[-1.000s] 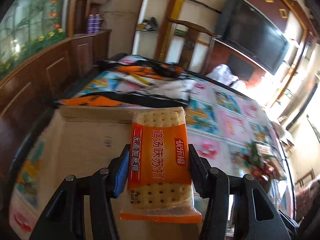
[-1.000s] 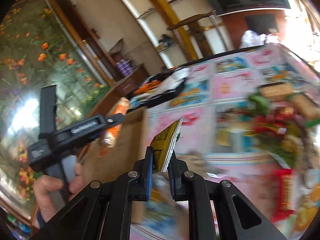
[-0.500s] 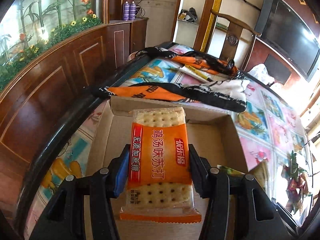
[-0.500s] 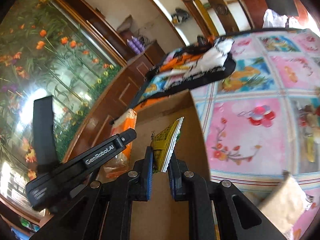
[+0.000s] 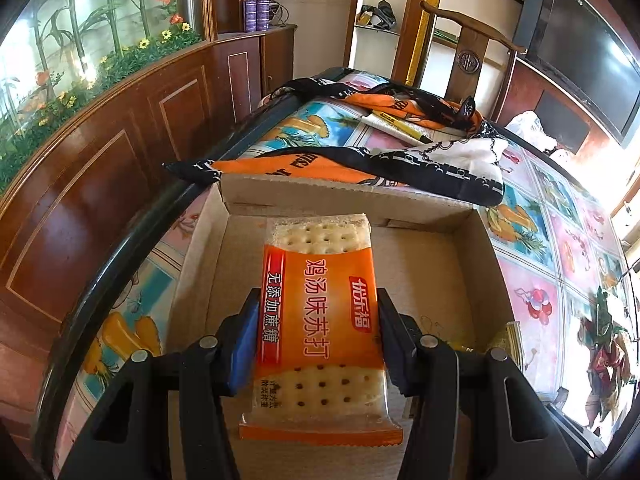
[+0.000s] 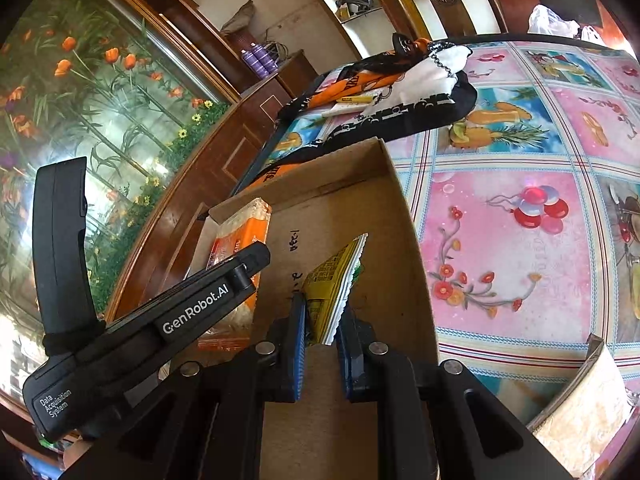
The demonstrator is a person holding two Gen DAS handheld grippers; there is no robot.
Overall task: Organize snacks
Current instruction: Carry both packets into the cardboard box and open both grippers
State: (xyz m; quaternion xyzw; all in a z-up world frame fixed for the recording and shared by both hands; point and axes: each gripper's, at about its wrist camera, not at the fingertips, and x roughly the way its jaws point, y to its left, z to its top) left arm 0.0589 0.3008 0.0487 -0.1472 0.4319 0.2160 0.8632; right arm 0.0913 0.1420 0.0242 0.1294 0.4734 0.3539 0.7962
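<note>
An orange cracker packet point(image 5: 320, 312) with Chinese print is clamped flat between the blue pads of my left gripper point(image 5: 318, 332), which is shut on it over the open cardboard box point(image 5: 424, 208). In the right wrist view the same packet point(image 6: 240, 232) shows at the box's left side, partly behind the left tool's black body. My right gripper point(image 6: 322, 324) is shut on a thin yellow snack sachet point(image 6: 336, 276) held edge-up above the box floor point(image 6: 332, 208). The sachet's edge point(image 5: 512, 336) peeks in at the right of the left wrist view.
A black, orange and white cloth bag point(image 5: 360, 152) lies just beyond the box on the patterned tablecloth point(image 6: 520, 208). More loose snacks point(image 5: 604, 332) sit at the right. A dark wood cabinet point(image 5: 100, 184) runs along the table's left edge, and a chair point(image 5: 472, 52) stands behind.
Both grippers have swung left and lowered from above the table to over the box. Each still holds its snack, and the right gripper's sachet has come in beside the left gripper.
</note>
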